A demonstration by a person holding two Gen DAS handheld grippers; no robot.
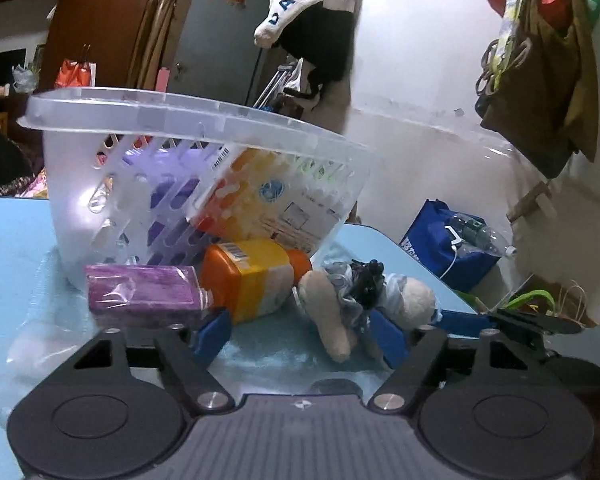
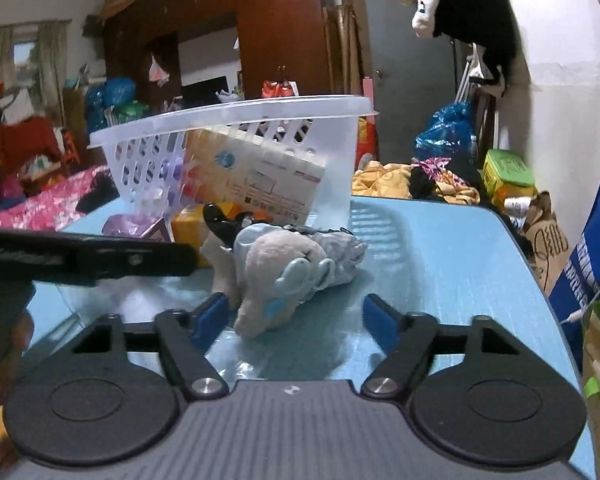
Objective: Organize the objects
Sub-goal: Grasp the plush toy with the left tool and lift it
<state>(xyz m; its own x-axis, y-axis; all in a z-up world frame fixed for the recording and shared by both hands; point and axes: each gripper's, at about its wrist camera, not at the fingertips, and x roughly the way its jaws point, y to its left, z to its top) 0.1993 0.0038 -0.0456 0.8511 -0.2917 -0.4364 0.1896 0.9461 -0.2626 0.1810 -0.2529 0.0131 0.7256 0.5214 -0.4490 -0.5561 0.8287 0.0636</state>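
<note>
Toy [image 2: 276, 276] lay before my right tongs [image 2: 294, 320] — both tongs spread wide, left [image 1: 304, 338] too — next I should pinch it, lift into basket [image 2: 228, 120].

One basket [image 1: 80, 200], one box [image 1: 268, 196], one orange bottle [image 1: 252, 280], one purple pack [image 1: 144, 296] — and one plush toy [image 2: 276, 276].

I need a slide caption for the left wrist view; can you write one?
Open left gripper faces a plush toy, orange bottle and purple packet before a translucent basket.
</note>
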